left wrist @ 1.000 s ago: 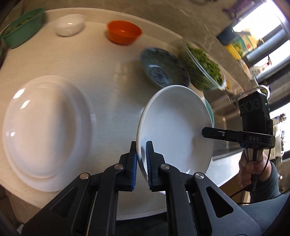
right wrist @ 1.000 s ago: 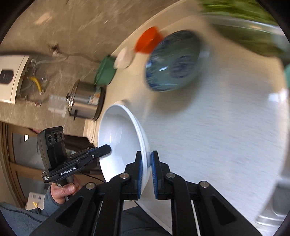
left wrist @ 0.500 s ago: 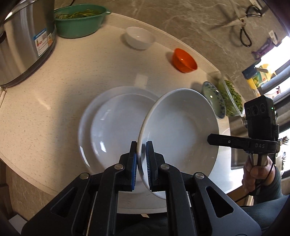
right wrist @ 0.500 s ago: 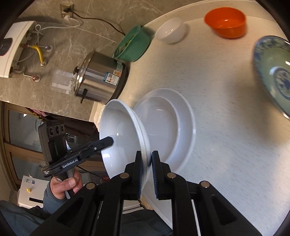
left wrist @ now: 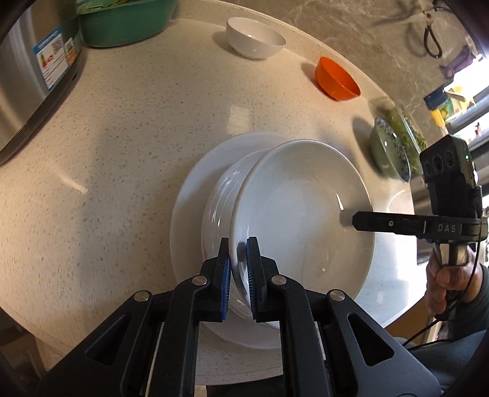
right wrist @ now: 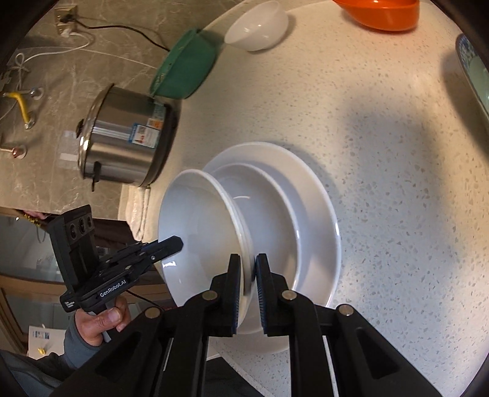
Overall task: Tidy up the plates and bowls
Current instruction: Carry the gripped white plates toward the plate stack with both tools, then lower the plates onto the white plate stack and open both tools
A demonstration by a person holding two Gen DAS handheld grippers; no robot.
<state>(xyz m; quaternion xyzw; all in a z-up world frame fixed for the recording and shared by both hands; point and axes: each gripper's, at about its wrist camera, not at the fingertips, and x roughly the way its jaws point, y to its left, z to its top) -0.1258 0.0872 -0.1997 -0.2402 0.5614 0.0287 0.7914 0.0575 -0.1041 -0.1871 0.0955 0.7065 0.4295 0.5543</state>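
A deep white plate (left wrist: 302, 210) (right wrist: 201, 226) hangs between both grippers, just above a larger white plate (left wrist: 189, 213) (right wrist: 318, 207) that lies on the counter. My left gripper (left wrist: 237, 268) is shut on the held plate's near rim. The right gripper (right wrist: 248, 284) is shut on the opposite rim; its finger (left wrist: 385, 223) shows from the right in the left wrist view. The held plate tilts and overlaps the larger plate's hollow; whether they touch I cannot tell.
Along the counter's back stand a small white bowl (left wrist: 255, 38), an orange bowl (left wrist: 336, 79), a blue patterned bowl (left wrist: 389, 152) and a green basin (left wrist: 125, 21). A steel pot (right wrist: 125, 137) is at the left. A person's hand (right wrist: 101, 320) holds each gripper.
Both grippers have carried the white plate leftward across the counter and slightly down, from beside the blue patterned bowl to over the larger white plate. The grips stayed shut.
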